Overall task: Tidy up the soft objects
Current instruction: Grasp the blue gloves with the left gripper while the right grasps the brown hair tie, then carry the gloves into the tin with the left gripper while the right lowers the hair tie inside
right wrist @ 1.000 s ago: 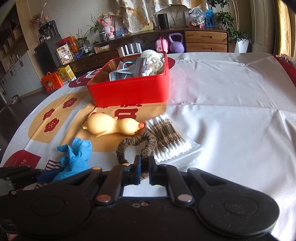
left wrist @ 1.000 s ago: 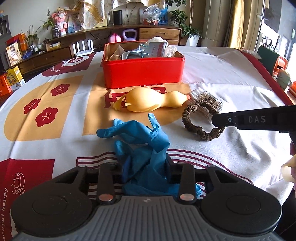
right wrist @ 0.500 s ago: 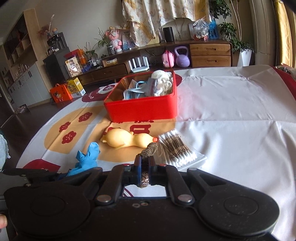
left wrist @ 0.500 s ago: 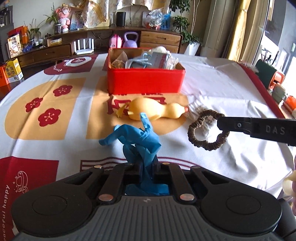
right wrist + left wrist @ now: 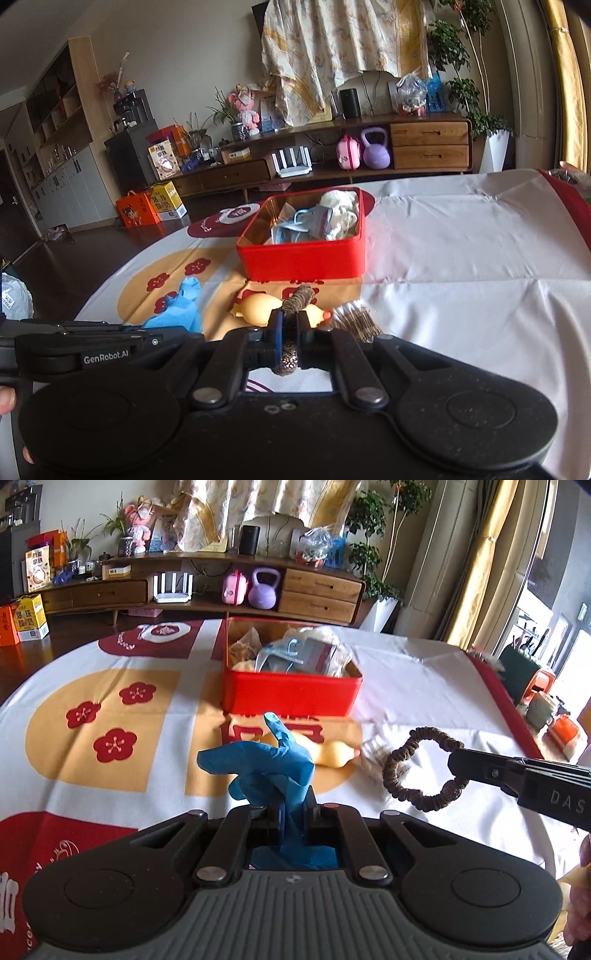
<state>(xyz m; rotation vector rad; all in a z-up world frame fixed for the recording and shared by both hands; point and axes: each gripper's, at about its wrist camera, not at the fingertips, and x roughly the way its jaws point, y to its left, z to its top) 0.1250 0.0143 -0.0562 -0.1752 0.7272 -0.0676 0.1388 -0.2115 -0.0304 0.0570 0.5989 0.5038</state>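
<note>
Two handheld grippers raised above a table [image 5: 424,672] draped in a white, red and gold cloth. Left gripper [image 5: 291,812] with jaws clenched on a blue nitrile glove [image 5: 269,764], lifted clear of the cloth, its fingers flopping forward. Right gripper [image 5: 290,325] with jaws clenched on a brown fabric scrunchie [image 5: 421,768], hanging as an open loop in the air. Straight ahead, an open red tin [image 5: 291,698] already holding masks and other soft items.

Probably mid-carry toward the tin. Best done one at a time: bring each item well over the rim before letting go, low enough that the limp glove drops inside rather than draping over the wall, and keep the two grippers from crossing.

Still lying on the cloth just in front of the tin: a yellow rubber chicken toy [image 5: 258,308], largely hidden behind the glove and jaws, and a pack of cotton swabs [image 5: 356,323], blurred and partly cut off. Exact contents of the tin hard to make out
</note>
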